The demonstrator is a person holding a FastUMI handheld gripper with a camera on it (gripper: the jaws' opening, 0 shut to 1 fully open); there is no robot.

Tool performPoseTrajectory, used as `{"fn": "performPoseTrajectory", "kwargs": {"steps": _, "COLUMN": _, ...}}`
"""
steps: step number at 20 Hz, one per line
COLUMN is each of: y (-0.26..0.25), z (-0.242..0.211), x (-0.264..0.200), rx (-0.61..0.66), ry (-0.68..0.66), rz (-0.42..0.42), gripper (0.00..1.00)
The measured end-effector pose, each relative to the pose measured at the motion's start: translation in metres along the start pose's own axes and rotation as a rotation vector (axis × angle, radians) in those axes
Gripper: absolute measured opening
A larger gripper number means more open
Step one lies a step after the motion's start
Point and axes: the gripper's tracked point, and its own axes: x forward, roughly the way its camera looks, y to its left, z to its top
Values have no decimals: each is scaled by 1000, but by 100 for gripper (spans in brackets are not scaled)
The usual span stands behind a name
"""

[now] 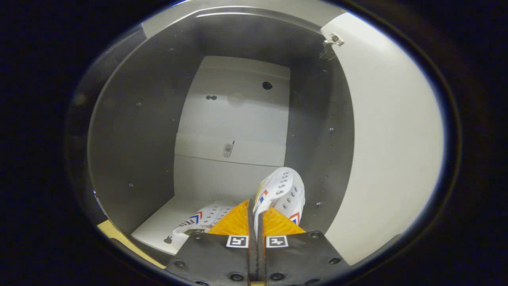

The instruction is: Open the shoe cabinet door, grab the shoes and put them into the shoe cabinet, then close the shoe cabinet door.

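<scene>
Gripper view, looking into the open shoe cabinet point(135, 131), a grey-walled box with a paler back panel. The back panel carries a few small dark holes and one small metal fitting near its middle. Rows of tiny peg holes run down the right inner wall.

The white flat cabinet door point(393, 143) stands swung wide open on the right side, with a small metal hinge point(332, 39) at its upper inner corner.

Gripper point(255, 210): the two fingers are drawn close together, a narrow gap between the tips. A thin edge of the white canvas high-top shoe with metal eyelets and red-and-blue chevron marks point(283, 190) sits in that gap, so the fingers pinch this shoe by its upper edge. The shoe stands upright and slightly tilted, just ahead of the right finger, close to the right inner wall. Whether its sole rests on the cabinet floor I cannot tell, since the fingers hide it.

Second shoe, a matching white canvas shoe with the same chevron mark point(198, 223), lies on its side on the pale cabinet floor point(162, 226), just ahead of the left finger. It is partly hidden by that finger.

Both shoes are inside the cabinet, near its front edge, side by side
</scene>
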Motion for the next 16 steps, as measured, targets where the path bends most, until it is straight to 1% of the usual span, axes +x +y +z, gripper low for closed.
{"fn": "performPoseTrajectory", "kwargs": {"steps": 7, "y": 3, "z": -37, "x": 44, "rx": -66, "ry": 121, "rz": 36, "gripper": 2}}
{"fn": "performPoseTrajectory", "kwargs": {"steps": 16, "y": 28, "z": -68, "x": 58, "rx": -163, "ry": 201, "rz": 109, "gripper": 2}}
